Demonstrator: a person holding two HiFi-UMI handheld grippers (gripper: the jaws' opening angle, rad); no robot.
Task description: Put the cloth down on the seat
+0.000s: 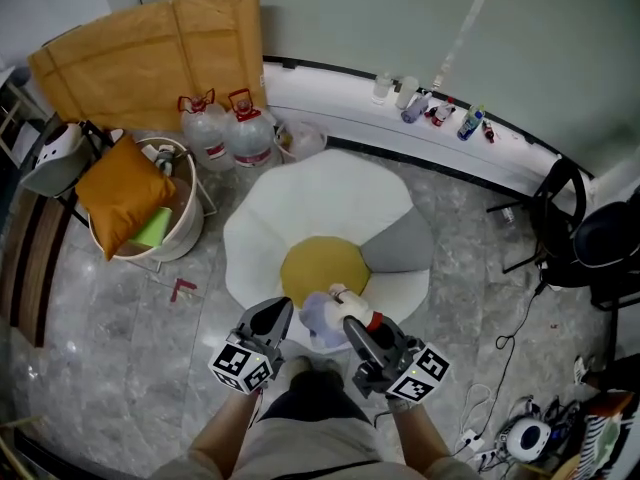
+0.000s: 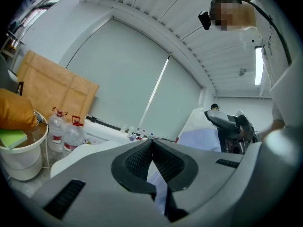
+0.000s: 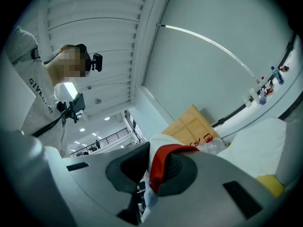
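We count one cloth (image 1: 318,320), pale lilac with a red edge, at one seat's (image 1: 330,198) front edge. Our left gripper (image 1: 282,313) and right gripper (image 1: 352,330) each clamp fingers (image 3: 125,167) on it.

The seat (image 1: 330,198) lies on the floor (image 1: 130,348) in the middle, before a curved ledge (image 1: 340,98) that runs along the back wall. On the ledge, toward the right, stands a row of small bottles (image 1: 430,108). Behind the seat to the left stand two water jugs (image 1: 250,133), and further left a tub (image 1: 190,218) with a cushion (image 1: 120,193) in it — behind them a sheet of cardboard (image 1: 150,58) leans on the wall. A chair (image 1: 590,238) stands to the right, well apart. Over the seat's near edge the cloth (image 1: 320,318) sits between the left gripper (image 1: 283,310) and the right gripper (image 1: 352,326) — each pinches one side.
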